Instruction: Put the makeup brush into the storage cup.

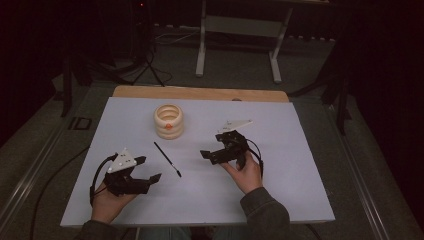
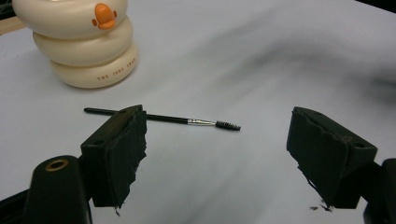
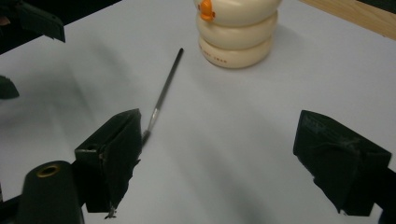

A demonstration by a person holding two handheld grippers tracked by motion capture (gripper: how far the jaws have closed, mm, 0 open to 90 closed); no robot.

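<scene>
High view: the left gripper (image 1: 150,169) rests near the table's (image 1: 300,200) near left corner, jaws spread wide and holding nothing. The right gripper (image 1: 209,156) sits right of centre, jaws just as wide and empty. Between them lies the thin black brush (image 1: 167,159), flat on the white surface. Beyond it stands the cream ringed holder (image 1: 168,121), upright.

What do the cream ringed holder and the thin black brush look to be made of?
Ringed holder: probably glossy plastic or glazed ceramic, smooth cream with soft highlights and an orange duck bill. Brush: black handle, likely plastic, a shiny metal-looking ferrule and a dark bristle spiral tip.
</scene>
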